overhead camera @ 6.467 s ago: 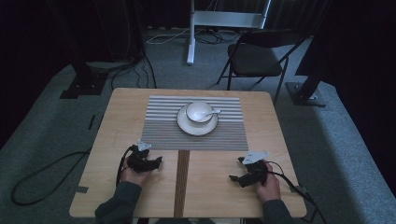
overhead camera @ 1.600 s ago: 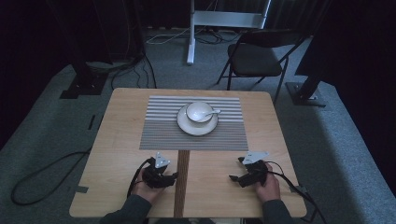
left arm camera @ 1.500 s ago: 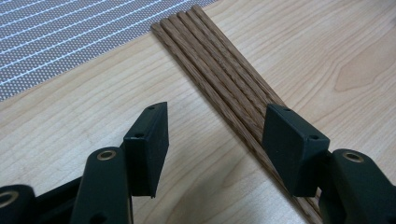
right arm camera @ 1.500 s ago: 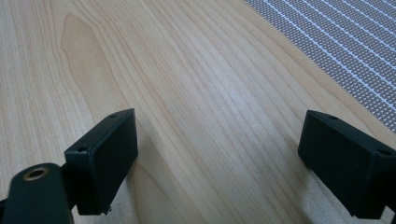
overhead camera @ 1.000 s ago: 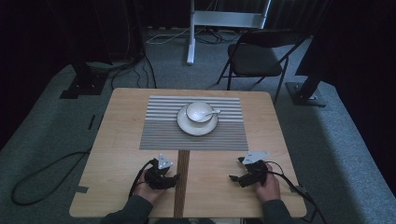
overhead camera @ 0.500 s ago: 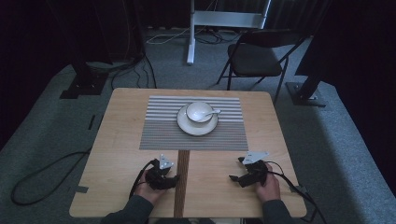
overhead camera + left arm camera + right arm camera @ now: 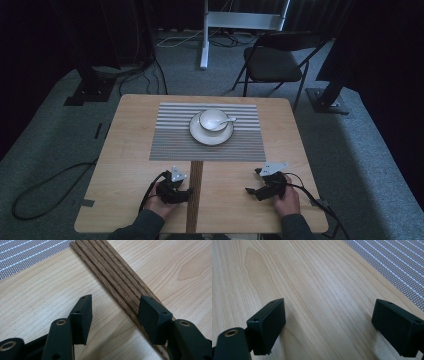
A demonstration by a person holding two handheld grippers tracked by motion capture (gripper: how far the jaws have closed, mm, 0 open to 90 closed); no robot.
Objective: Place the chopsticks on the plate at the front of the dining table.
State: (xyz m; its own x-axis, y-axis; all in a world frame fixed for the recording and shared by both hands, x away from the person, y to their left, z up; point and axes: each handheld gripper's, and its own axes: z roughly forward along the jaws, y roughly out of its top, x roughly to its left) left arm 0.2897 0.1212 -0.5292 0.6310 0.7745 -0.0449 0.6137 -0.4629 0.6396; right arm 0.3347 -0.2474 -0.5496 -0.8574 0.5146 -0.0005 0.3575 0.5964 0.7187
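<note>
1. Since the earliest frame, left tongs [image 7: 186,192] have shifted right & nearer the person, from open wood to beside the dark wooden strip [image 7: 196,192]; over the last sec nothing visibly moved. Right tongs [image 7: 254,181] sit where they were throughout.
2. Left tongs: apart, nothing clamped. In the left gripper view [image 7: 115,315] one jaw stands over bare desk [image 7: 37,297], the other over the strip's edge; bare wood + part of the strip [image 7: 117,277] lie btwn them. Can't tell if that jaw touches the strip.
3. Strip: several dark wood slats side by side, flat on the desk, running from the near edge up to the striped placemat [image 7: 175,135].
4. Right tongs: apart, wide, empty. Right gripper view [image 7: 328,327] shows bare desk btwn the jaws, mat corner [image 7: 392,262] at upper right.
5. Both hands low on the near part of the desk [image 7: 125,170], left hand [image 7: 160,202] & right hand [image 7: 287,200] well apart, strip btwn them but close to the left one.
6. White cup [image 7: 214,120] w/ spoon [image 7: 226,121] in it sits on a saucer [image 7: 210,136], centred on the mat, well apart from both tongs.
</note>
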